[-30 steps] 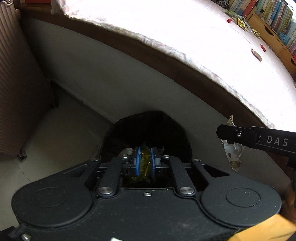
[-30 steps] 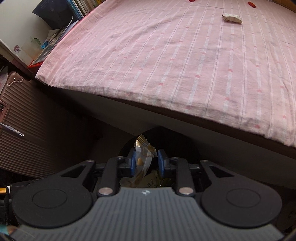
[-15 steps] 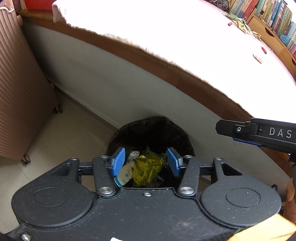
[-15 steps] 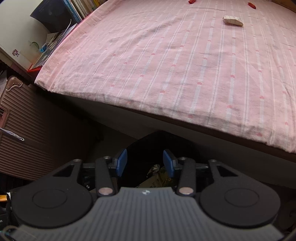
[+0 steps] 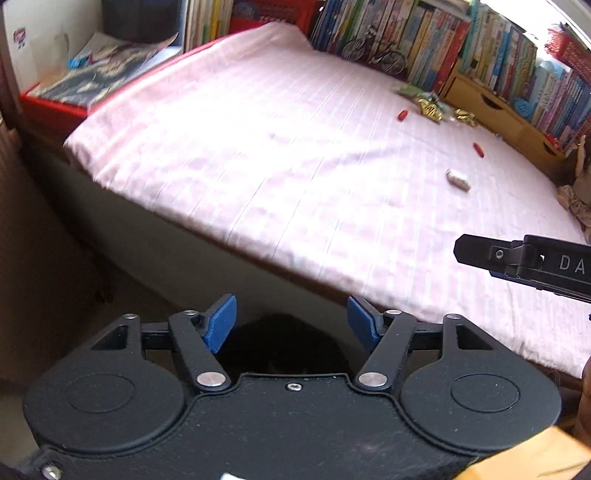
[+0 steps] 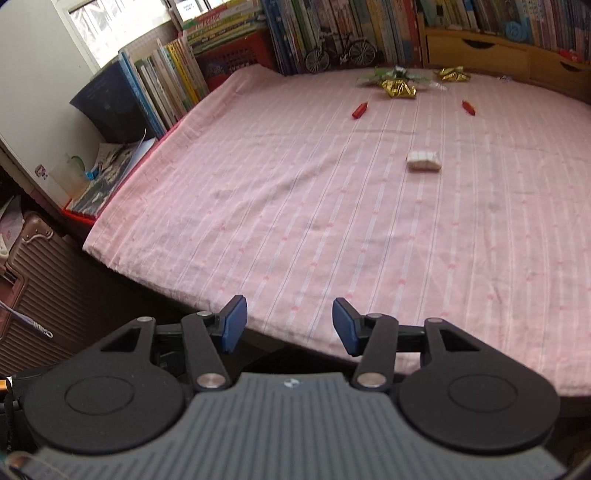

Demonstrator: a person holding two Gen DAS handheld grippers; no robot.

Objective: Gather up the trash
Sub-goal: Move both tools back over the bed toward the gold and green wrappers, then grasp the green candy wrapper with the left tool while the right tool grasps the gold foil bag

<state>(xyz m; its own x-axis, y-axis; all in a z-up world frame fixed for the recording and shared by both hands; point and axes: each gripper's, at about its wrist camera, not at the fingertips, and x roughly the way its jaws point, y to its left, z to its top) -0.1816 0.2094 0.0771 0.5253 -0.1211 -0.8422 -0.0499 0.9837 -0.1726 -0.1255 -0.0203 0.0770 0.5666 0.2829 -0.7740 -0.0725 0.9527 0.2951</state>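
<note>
Both grippers are open and hold nothing. My left gripper (image 5: 291, 323) hovers above the black trash bin (image 5: 284, 347), whose dark rim shows just below the bed edge. My right gripper (image 6: 290, 325) points over the near edge of the pink striped bed (image 6: 332, 221); it also shows at the right of the left wrist view as a black finger (image 5: 517, 258). On the bed lie a white wrapped packet (image 6: 424, 160), two small red wrappers (image 6: 359, 109) (image 6: 468, 107), and gold and green wrappers (image 6: 399, 86) near the far side.
A brown ribbed suitcase (image 6: 40, 306) stands left of the bed. Rows of books (image 6: 332, 29) and a wooden drawer unit (image 6: 498, 51) line the far side. A red box with papers (image 5: 66, 96) sits at the bed's far left corner.
Both grippers opened and dropped their wrappers into the bin, then rose and tilted up from the bin toward the bed top.
</note>
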